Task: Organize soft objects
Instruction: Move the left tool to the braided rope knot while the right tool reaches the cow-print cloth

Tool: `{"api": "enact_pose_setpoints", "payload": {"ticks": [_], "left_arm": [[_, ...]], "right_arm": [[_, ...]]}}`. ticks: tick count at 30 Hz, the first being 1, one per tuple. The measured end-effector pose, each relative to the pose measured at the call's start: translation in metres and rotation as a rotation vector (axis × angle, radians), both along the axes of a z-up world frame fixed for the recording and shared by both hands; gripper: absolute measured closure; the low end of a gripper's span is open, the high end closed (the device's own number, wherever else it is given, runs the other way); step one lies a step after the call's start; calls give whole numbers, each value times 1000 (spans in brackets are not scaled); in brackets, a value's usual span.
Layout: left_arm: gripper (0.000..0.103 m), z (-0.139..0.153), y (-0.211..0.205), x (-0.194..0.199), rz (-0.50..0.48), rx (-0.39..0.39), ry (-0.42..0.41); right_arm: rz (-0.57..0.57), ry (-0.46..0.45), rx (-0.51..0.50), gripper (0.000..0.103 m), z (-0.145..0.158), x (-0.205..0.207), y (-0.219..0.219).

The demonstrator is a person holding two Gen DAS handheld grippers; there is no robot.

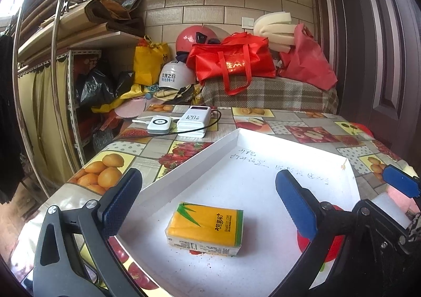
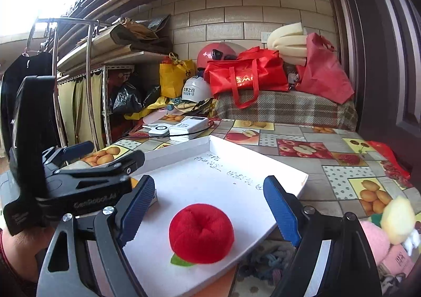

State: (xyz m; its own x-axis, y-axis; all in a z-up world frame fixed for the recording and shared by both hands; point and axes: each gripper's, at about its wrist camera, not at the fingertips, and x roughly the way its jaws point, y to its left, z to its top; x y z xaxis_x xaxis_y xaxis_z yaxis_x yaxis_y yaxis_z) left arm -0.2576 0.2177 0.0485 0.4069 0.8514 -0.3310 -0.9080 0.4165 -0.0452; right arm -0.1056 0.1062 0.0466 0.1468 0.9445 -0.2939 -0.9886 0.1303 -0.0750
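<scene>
A white shallow tray (image 1: 197, 160) lies on the fruit-patterned tablecloth. In the left wrist view a yellow and green tissue pack (image 1: 205, 228) rests flat inside it. My left gripper (image 1: 208, 178) stands wide open above and around the pack, with its pads clear of it. In the right wrist view a red plush apple (image 2: 201, 233) with a green leaf sits on the tray (image 2: 236, 165) near its front edge. My right gripper (image 2: 209, 186) is open around the apple without touching it. The left gripper (image 2: 105, 155) shows at the left there, held by a hand.
Pink (image 2: 373, 241) and yellow (image 2: 397, 220) plush toys and a rope toy (image 2: 265, 262) lie right of the tray. Two white power banks (image 1: 193, 123) with a cable sit behind it. Red bags (image 1: 231, 60), helmets and foam pile up at the back.
</scene>
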Motion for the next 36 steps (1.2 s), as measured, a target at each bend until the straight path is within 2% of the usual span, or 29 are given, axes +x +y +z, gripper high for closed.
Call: {"api": "enact_pose_setpoints", "payload": {"ticks": [2, 6, 9, 14, 17, 21, 24, 29, 32, 35, 36], "left_arm": [[0, 1, -5, -1, -8, 21, -6], [0, 3, -14, 1, -44, 31, -13], [0, 3, -27, 3, -83, 32, -29], [1, 6, -63, 24, -245, 73, -3], [1, 8, -87, 42, -379, 74, -3], [1, 9, -114, 69, -592, 37, 19], [1, 4, -132, 100, -761, -29, 114], [1, -12, -153, 150, -904, -132, 288], [1, -24, -162, 168, -933, -156, 401], [2, -33, -166, 176, -942, -177, 447], [6, -34, -165, 177, -945, -189, 446]], "right_arm": [[-21, -13, 2, 18, 1, -2, -7], [-165, -54, 42, 18, 5, 1, -25], [-164, -26, 71, 18, 9, 14, -41], [-149, 37, 175, 18, 22, 57, -86], [-218, 79, 186, 17, 28, 97, -118], [-265, 102, 88, 17, 20, 135, -144], [-206, 137, -35, 17, 11, 148, -150], [-114, 66, -204, 18, -5, 131, -137], [-93, 16, -282, 18, -13, 121, -126], [-55, 3, -338, 29, -18, 117, -118], [-49, 5, -363, 30, -21, 117, -114]]}}
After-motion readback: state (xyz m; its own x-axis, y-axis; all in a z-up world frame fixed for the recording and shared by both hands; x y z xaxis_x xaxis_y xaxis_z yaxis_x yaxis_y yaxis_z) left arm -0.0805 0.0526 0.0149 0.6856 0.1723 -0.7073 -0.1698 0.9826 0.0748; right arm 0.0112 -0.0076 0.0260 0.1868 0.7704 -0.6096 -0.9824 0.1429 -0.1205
